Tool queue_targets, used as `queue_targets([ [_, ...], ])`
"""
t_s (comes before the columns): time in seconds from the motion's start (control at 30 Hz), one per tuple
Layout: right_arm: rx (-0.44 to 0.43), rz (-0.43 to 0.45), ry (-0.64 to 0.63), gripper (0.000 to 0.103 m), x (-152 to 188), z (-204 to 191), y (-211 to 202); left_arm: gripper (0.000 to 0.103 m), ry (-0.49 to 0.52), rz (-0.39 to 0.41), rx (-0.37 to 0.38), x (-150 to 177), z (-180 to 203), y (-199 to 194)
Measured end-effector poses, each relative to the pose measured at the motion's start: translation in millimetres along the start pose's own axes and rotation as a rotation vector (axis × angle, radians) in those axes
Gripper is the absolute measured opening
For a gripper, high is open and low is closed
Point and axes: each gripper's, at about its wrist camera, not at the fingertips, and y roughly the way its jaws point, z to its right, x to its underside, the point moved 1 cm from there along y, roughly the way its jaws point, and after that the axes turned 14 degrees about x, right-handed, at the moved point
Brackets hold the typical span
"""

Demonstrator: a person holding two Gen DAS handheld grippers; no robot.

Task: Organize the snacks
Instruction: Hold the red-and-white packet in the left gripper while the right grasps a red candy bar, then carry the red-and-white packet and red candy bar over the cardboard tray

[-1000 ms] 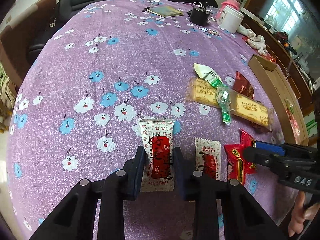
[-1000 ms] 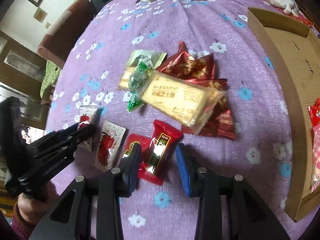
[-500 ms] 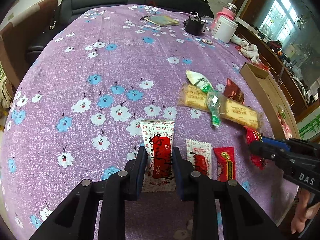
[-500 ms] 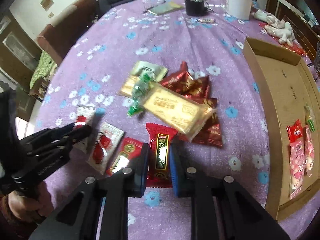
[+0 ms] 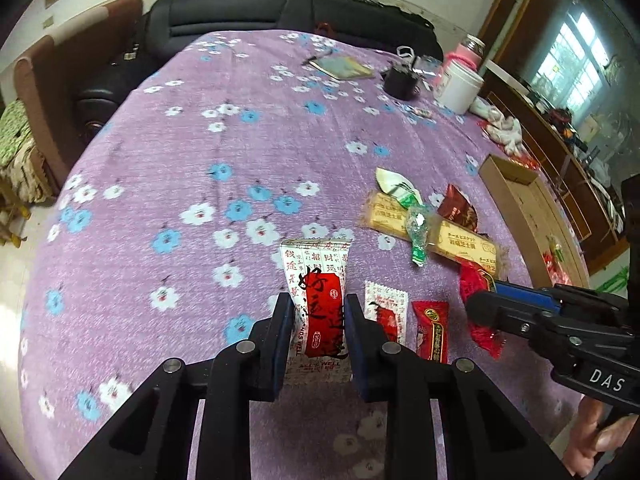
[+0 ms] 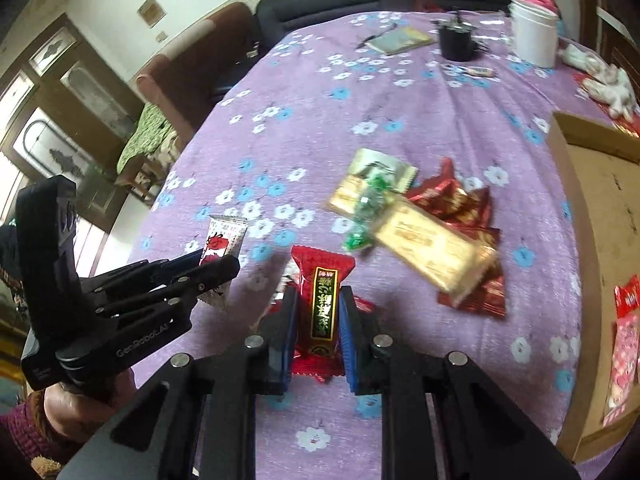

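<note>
We've got the left hand-held gripper (image 5: pixel 316 320) pinching the white packet (image 5: pixel 318 292) mid-body; right hand-held gripper (image 6: pixel 318 312) clamps the red one (image 6: pixel 322 300); both light, crinkly, slippery; cardboard box (image 6: pixel 592 216) at three o'clock.

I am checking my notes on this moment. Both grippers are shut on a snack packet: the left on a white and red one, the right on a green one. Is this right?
Not quite. The right gripper is shut on a red packet with a dark label, not a green one, as the right wrist view shows. The rest holds: the left gripper is shut on the white and red packet.
</note>
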Motion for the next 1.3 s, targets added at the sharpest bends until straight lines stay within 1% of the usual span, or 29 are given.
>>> queue_targets([
  [0.27, -0.061, -0.002, -0.097, 0.019, -9, -23, 0, 0.027, -0.068, 0.055, -0.059, 10, -7, -26],
  [0.53, -0.107, 0.008, -0.15, 0.019, -14, -29, -5, 0.027, -0.087, 0.082, -0.103, 15, 2, -40],
  [0.8, -0.129, 0.021, -0.14, 0.019, -16, -19, -12, 0.027, -0.07, 0.092, -0.125, 15, 19, -45],
  [1.03, -0.137, 0.032, -0.122, 0.019, -15, -9, -19, 0.027, -0.047, 0.096, -0.126, 14, 32, -47],
  [1.3, -0.14, 0.041, -0.12, 0.019, -15, -3, -24, 0.027, -0.039, 0.101, -0.128, 13, 40, -47],
])
